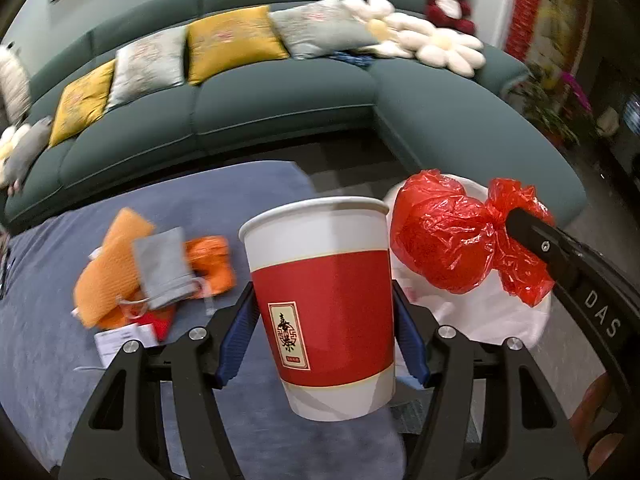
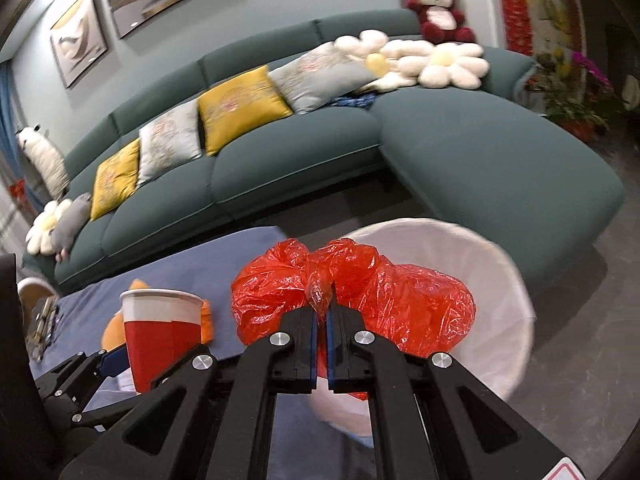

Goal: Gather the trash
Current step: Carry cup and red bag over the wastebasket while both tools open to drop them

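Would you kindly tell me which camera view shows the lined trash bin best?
The right wrist view: the trash bin shows most of its white-lined rim and inside, behind the red bag. In the left wrist view the bin is largely hidden by the bag and the paper cup.

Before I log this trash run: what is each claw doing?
Left claw: closed on the red paper cup.
Right claw: shut on the knotted neck of the red plastic bag.
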Action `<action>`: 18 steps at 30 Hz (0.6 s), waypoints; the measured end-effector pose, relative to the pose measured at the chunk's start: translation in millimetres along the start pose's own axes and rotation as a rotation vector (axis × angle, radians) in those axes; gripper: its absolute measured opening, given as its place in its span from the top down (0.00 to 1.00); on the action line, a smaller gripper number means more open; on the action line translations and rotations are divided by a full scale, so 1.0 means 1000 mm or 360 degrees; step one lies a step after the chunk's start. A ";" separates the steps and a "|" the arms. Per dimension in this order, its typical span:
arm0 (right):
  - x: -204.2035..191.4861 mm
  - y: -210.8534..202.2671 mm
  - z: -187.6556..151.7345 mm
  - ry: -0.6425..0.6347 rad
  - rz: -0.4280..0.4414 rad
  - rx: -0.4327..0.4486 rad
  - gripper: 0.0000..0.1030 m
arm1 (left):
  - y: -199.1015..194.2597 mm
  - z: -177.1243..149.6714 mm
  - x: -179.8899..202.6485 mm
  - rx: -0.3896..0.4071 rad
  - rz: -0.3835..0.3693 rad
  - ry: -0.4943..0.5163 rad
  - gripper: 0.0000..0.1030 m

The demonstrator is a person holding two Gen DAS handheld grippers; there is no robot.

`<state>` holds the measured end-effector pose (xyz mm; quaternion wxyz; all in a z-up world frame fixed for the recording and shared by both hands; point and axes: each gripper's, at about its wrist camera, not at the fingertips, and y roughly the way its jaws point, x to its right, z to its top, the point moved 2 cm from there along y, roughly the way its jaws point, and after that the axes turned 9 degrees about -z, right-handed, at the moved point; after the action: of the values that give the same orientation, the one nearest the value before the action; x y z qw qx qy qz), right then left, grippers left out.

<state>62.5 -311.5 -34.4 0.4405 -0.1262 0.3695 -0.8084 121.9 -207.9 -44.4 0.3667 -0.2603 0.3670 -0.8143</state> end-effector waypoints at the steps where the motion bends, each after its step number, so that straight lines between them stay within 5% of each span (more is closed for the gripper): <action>1: 0.008 0.000 0.001 0.0011 -0.0011 0.0002 0.97 | 0.003 0.002 0.009 -0.0005 -0.0015 0.0021 0.41; 15: 0.098 0.014 0.003 0.0156 -0.0184 0.0004 0.97 | 0.050 0.011 0.092 -0.0098 -0.0142 0.0222 0.40; 18: 0.103 0.017 0.004 0.0168 -0.0196 0.0004 0.97 | 0.056 0.012 0.097 -0.0102 -0.0147 0.0230 0.32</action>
<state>15.7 -401.9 -56.7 0.3701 -0.1054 0.3827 -0.8399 95.3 -314.7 -66.7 0.2929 -0.2292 0.4060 -0.8348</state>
